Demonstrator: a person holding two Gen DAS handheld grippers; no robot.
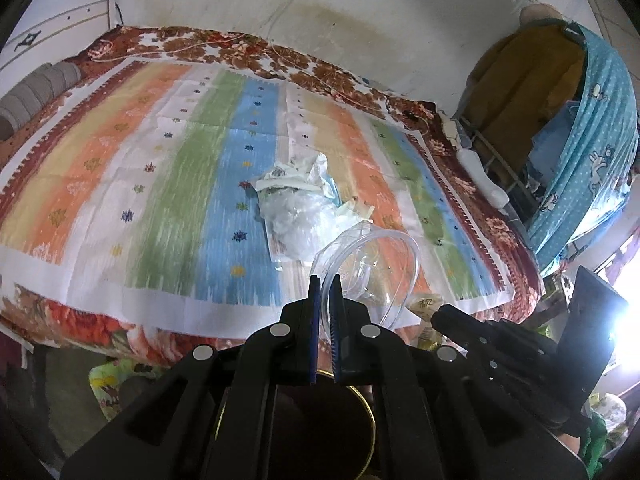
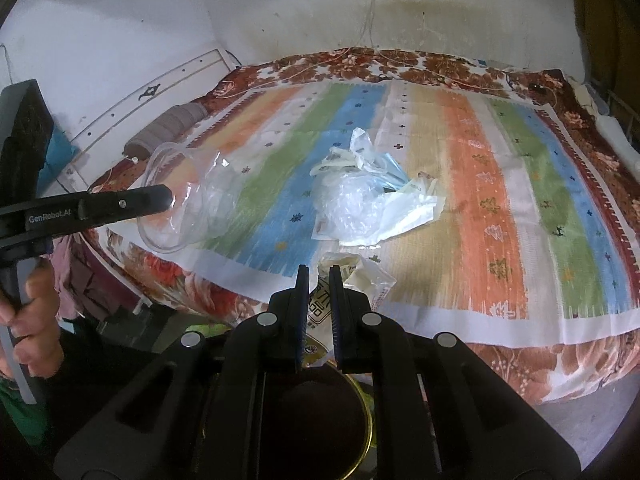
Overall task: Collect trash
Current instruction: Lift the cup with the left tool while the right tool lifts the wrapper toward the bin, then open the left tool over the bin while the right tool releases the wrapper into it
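Note:
My left gripper [image 1: 325,280] is shut on the rim of a clear plastic tub [image 1: 370,258], held above the near edge of the bed. From the right wrist view that gripper [image 2: 166,197] comes in from the left with the tub [image 2: 188,200] at its tip. My right gripper [image 2: 319,272] is shut on a crumpled cream printed wrapper [image 2: 356,276]; in the left wrist view it [image 1: 438,314] shows at lower right with the wrapper [image 1: 426,304]. A heap of clear bags and wrappers [image 2: 360,200] [image 1: 296,200] lies mid-bed. A dark round bin with a gold rim [image 2: 366,420] [image 1: 372,416] sits below both grippers.
The bed has a striped mat [image 2: 480,184] over a floral blanket [image 1: 100,324]. A grey rolled pillow [image 2: 172,128] lies at its head, cables run along the far wall, and a blue cloth wardrobe [image 1: 592,152] stands on the right. A person's hand [image 2: 28,312] grips the left handle.

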